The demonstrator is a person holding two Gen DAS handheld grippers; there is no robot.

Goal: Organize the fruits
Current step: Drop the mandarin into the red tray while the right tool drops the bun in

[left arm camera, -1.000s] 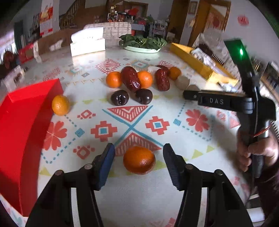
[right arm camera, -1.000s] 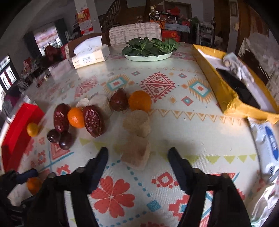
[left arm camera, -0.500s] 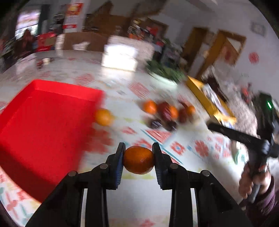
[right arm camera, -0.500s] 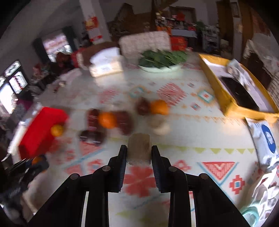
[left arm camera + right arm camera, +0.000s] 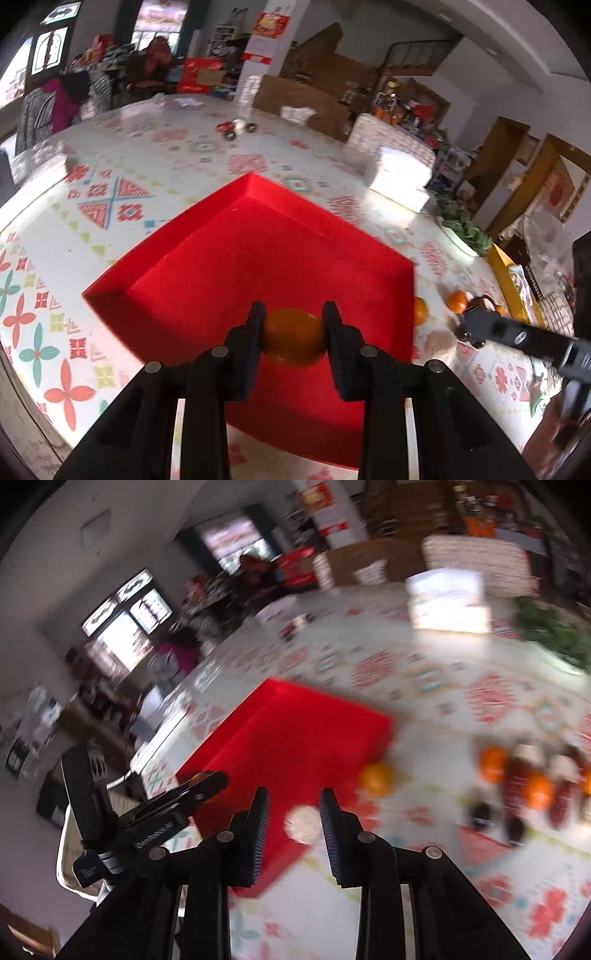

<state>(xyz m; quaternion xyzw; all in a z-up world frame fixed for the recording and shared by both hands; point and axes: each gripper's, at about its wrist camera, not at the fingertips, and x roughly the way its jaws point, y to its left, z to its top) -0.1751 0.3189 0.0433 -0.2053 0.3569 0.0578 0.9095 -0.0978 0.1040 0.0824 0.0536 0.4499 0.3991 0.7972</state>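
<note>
My left gripper (image 5: 294, 334) is clamped on an orange (image 5: 293, 341), held above the near part of the red tray (image 5: 236, 258). My right gripper (image 5: 291, 818) has a pale, roundish fruit (image 5: 302, 824) between its pads; through the blur I cannot tell whether they grip it. It sits by the tray's near right corner. Loose oranges and dark fruits (image 5: 524, 794) lie on the patterned tablecloth (image 5: 461, 686), right of the tray.

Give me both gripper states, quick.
Left gripper: shut on an orange, above the red tray.
Right gripper: shut on a pale fruit, near the tray's edge.
</note>
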